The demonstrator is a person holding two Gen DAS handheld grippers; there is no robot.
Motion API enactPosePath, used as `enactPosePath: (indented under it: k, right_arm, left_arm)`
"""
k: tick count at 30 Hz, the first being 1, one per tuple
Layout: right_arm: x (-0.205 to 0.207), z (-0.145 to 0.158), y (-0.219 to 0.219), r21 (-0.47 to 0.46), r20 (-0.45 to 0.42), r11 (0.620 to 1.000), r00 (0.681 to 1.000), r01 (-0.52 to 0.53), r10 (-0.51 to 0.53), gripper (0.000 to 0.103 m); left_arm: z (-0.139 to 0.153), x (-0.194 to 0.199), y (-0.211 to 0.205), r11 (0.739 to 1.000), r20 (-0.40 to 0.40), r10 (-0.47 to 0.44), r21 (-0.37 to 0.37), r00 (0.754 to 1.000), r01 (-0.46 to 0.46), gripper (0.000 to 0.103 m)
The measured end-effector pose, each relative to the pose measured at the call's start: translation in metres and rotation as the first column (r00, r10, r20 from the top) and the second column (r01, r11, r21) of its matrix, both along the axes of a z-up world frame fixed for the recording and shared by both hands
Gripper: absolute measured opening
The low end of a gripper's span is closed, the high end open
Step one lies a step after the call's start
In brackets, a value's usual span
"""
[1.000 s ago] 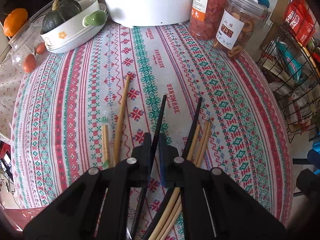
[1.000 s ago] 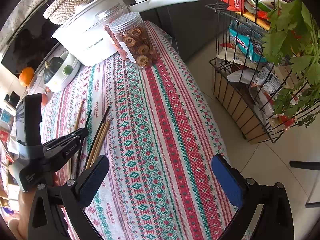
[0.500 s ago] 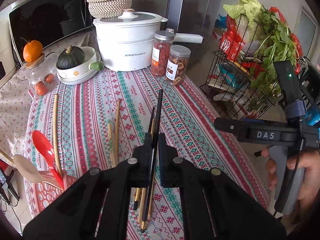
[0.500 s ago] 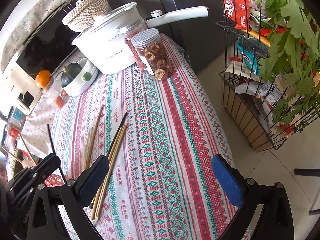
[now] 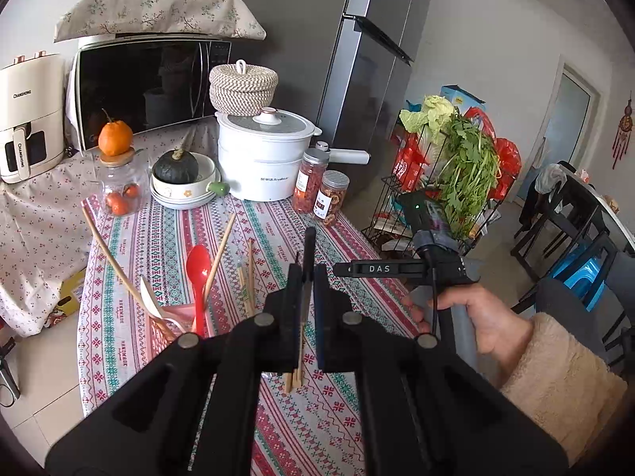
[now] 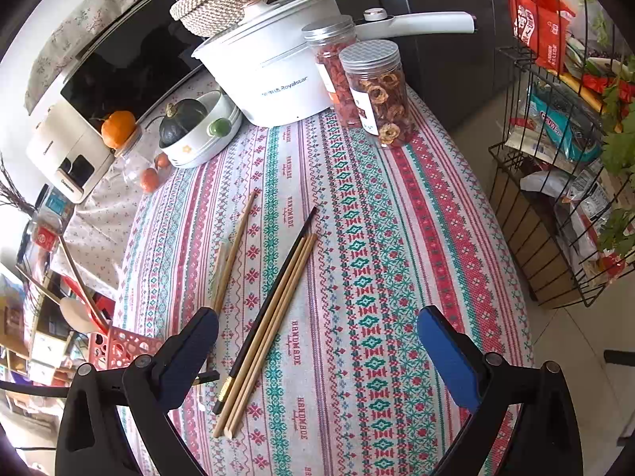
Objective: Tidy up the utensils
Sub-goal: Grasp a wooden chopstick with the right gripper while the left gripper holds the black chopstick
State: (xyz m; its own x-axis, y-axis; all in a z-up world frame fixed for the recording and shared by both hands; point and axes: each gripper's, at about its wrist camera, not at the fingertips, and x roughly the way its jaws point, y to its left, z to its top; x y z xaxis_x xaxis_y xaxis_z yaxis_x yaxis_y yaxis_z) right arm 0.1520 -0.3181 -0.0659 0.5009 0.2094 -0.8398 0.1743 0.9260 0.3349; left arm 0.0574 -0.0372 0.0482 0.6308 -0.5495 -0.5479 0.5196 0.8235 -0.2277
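Observation:
My left gripper (image 5: pixel 306 273) is shut on a black chopstick (image 5: pixel 308 254) and holds it raised above the table, tip pointing away. A red utensil holder (image 5: pixel 166 325) at the table's left edge holds a red spoon (image 5: pixel 198 265), a pale spoon and wooden chopsticks. My right gripper (image 6: pixel 317 341) is open and empty, low over the tablecloth. Between and ahead of its fingers lie one black chopstick (image 6: pixel 274 297) and two wooden chopsticks (image 6: pixel 278 317). Two more wooden chopsticks (image 6: pixel 234 254) lie further left. The holder (image 6: pixel 119 347) shows at the left in the right wrist view.
At the back stand a white Royalstar pot (image 6: pixel 274 79), two snack jars (image 6: pixel 377 91), stacked bowls holding a green squash (image 6: pixel 198 127) and a jar topped with an orange (image 5: pixel 115 139). A wire rack (image 6: pixel 555 158) of groceries stands to the right of the table.
My left gripper has lifted the black chopstick off the cloth and risen, moving toward the left. The right gripper has come lower and closer over the remaining chopsticks, still open.

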Motion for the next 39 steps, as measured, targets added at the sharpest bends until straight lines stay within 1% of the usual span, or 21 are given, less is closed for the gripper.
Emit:
enactPosePath:
  k: [3, 5, 6, 8, 9, 11, 13, 14, 16, 18, 21, 25, 27, 30, 32, 33, 34, 36, 37, 39]
  right_arm:
    - [0.009, -0.009, 0.012, 0.038, -0.011, 0.999, 1.0, -0.026, 0.027, 0.09]
    - [0.017, -0.013, 0.023, 0.076, -0.011, 0.996, 0.999, -0.047, 0.048, 0.081]
    - [0.021, -0.014, 0.03, 0.09, -0.01, 0.994, 0.998, -0.06, 0.061, 0.079]
    - [0.03, -0.016, 0.044, 0.104, -0.002, 0.991, 0.997, -0.083, 0.083, 0.066]
    - [0.034, -0.017, 0.052, 0.109, 0.007, 0.99, 0.996, -0.092, 0.092, 0.061]
    - [0.045, -0.021, 0.066, 0.14, 0.019, 0.985, 0.995, -0.104, 0.102, 0.038]
    - [0.056, -0.027, 0.079, 0.183, 0.025, 0.977, 0.994, -0.113, 0.11, 0.028]
    - [0.062, -0.03, 0.084, 0.194, 0.027, 0.974, 0.993, -0.115, 0.112, 0.025]
    - [0.072, -0.037, 0.095, 0.199, 0.033, 0.972, 0.992, -0.123, 0.118, 0.023]
    - [0.081, -0.044, 0.103, 0.184, 0.024, 0.975, 0.992, -0.124, 0.122, 0.022]
    - [0.093, -0.056, 0.113, 0.146, -0.002, 0.981, 0.992, -0.126, 0.128, 0.022]
    - [0.104, -0.068, 0.126, 0.093, -0.016, 0.984, 0.988, -0.151, 0.153, 0.021]
    - [0.106, -0.072, 0.129, 0.046, -0.029, 0.986, 0.987, -0.157, 0.159, 0.019]
    - [0.109, -0.071, 0.136, -0.01, -0.017, 0.985, 0.985, -0.174, 0.174, 0.018]
    - [0.108, -0.071, 0.145, -0.072, -0.028, 0.974, 0.977, -0.214, 0.213, 0.019]
    - [0.108, -0.075, 0.151, -0.101, -0.054, 0.966, 0.971, -0.239, 0.234, 0.019]
    - [0.106, -0.075, 0.157, -0.148, -0.042, 0.956, 0.967, -0.255, 0.251, 0.018]
    - [0.104, -0.075, 0.164, -0.204, -0.054, 0.94, 0.962, -0.272, 0.267, 0.012]
    - [0.103, -0.075, 0.163, -0.202, -0.06, 0.942, 0.964, -0.267, 0.261, 0.008]
    - [0.101, -0.076, 0.155, -0.171, -0.058, 0.953, 0.968, -0.25, 0.243, 0.006]
  left_arm:
    - [0.008, -0.011, 0.024, 0.998, 0.032, 0.022, -0.059, 0.999, -0.02, 0.006]
    - [0.011, -0.012, 0.038, 0.996, 0.038, 0.04, -0.086, 0.998, -0.036, 0.006]
    - [0.012, -0.013, 0.044, 0.994, 0.039, 0.047, -0.096, 0.998, -0.043, 0.006]
    - [0.012, -0.013, 0.055, 0.993, 0.05, 0.065, -0.103, 0.997, -0.059, 0.006]
    - [0.012, -0.013, 0.06, 0.992, 0.055, 0.075, -0.102, 0.996, -0.069, 0.006]
    - [0.01, -0.013, 0.071, 0.99, 0.051, 0.096, -0.107, 0.994, -0.091, 0.006]
    - [0.008, -0.011, 0.084, 0.987, 0.041, 0.115, -0.118, 0.993, -0.109, 0.006]
    - [0.007, -0.01, 0.089, 0.985, 0.038, 0.123, -0.122, 0.992, -0.118, 0.006]
    - [0.004, -0.009, 0.097, 0.982, 0.036, 0.141, -0.129, 0.989, -0.136, 0.006]
    - [0.002, -0.008, 0.105, 0.98, 0.027, 0.153, -0.136, 0.988, -0.148, 0.006]
    - [0.0, -0.005, 0.112, 0.977, 0.017, 0.159, -0.145, 0.987, -0.155, 0.006]
    - [0.0, -0.003, 0.118, 0.974, 0.018, 0.169, -0.153, 0.985, -0.165, 0.006]
    - [0.001, -0.004, 0.123, 0.972, 0.017, 0.171, -0.164, 0.985, -0.166, 0.006]
    - [0.003, -0.005, 0.124, 0.972, 0.024, 0.174, -0.167, 0.984, -0.168, 0.006]
    - [0.003, -0.004, 0.125, 0.971, 0.027, 0.179, -0.165, 0.984, -0.172, 0.006]
    - [0.003, -0.003, 0.125, 0.971, 0.026, 0.18, -0.165, 0.983, -0.174, 0.006]
    - [0.003, -0.003, 0.125, 0.97, 0.025, 0.182, -0.166, 0.983, -0.176, 0.006]
    - [0.002, -0.002, 0.125, 0.97, 0.022, 0.185, -0.165, 0.982, -0.179, 0.006]
    - [0.001, -0.001, 0.126, 0.969, 0.022, 0.188, -0.167, 0.982, -0.181, 0.006]
    - [0.001, -0.001, 0.125, 0.968, 0.023, 0.192, -0.168, 0.981, -0.185, 0.006]
